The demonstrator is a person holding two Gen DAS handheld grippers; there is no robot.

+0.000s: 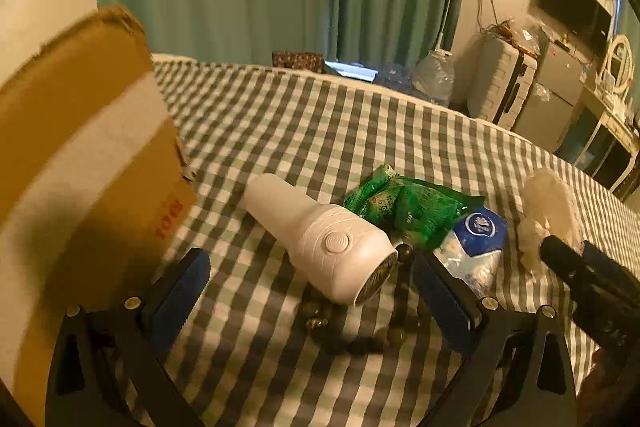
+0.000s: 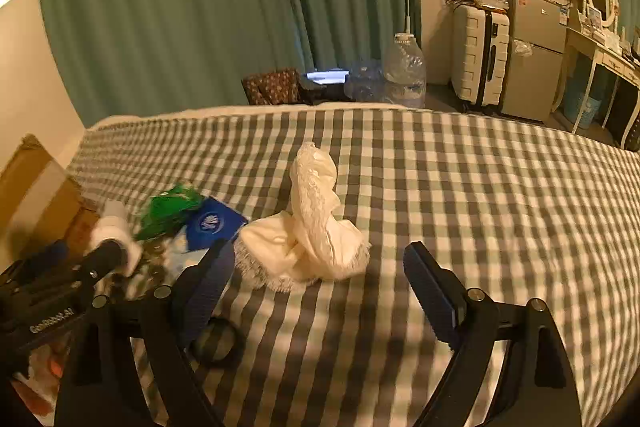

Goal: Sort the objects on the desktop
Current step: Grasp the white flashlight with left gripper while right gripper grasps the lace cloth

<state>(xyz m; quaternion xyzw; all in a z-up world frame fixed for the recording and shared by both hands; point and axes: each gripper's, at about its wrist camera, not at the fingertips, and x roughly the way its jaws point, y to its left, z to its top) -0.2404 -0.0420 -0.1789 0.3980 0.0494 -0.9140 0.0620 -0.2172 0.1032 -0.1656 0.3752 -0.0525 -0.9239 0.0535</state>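
Observation:
On the checked cloth (image 1: 320,131) lies a white handheld device (image 1: 320,239) with a round button, its mesh end toward me. My left gripper (image 1: 316,293) stands open around that end without touching it. A dark bead bracelet (image 1: 360,335) lies under it. A green packet (image 1: 408,207) and a blue-and-white tissue pack (image 1: 476,243) sit just right of the device. In the right wrist view a crumpled cream cloth (image 2: 312,227) lies just ahead of my open right gripper (image 2: 320,287), with nothing between its fingers. A black ring (image 2: 218,343) lies by its left finger.
A cardboard box (image 1: 80,167) stands close on the left, beside the left finger. Beyond the far edge of the checked surface are a large water bottle (image 2: 406,75), a white suitcase (image 2: 480,59), a small fridge (image 2: 536,59) and green curtains (image 2: 200,7).

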